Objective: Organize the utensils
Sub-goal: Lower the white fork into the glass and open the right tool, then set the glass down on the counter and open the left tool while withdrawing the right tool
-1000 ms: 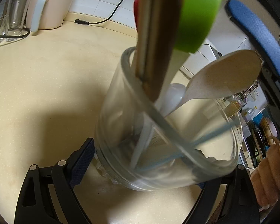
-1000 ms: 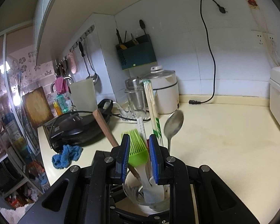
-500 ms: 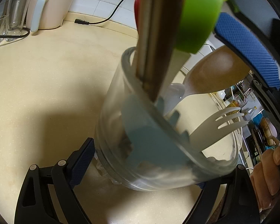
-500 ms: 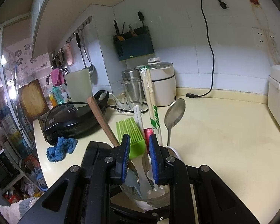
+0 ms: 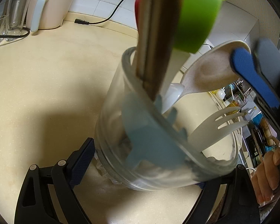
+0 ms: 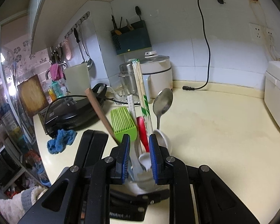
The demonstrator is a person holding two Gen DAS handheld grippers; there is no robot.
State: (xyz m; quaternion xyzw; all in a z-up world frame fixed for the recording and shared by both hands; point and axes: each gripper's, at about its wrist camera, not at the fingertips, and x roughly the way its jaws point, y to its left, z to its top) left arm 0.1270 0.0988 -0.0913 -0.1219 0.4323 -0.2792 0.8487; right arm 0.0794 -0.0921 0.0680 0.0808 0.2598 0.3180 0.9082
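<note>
A crowded glass jar is being clamped by the left gripper. The right gripper, narrowly parted, is holding nothing visible; the spoon risks being knocked and the jar tipped.

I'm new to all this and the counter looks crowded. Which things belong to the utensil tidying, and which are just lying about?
Part of the job:
- glass jar
- white fork
- green brush
- metal spoon
- chopsticks
- left gripper, right gripper

Just lying about:
- blue cloth
- black griddle
- rice cooker
- loose cord
</note>
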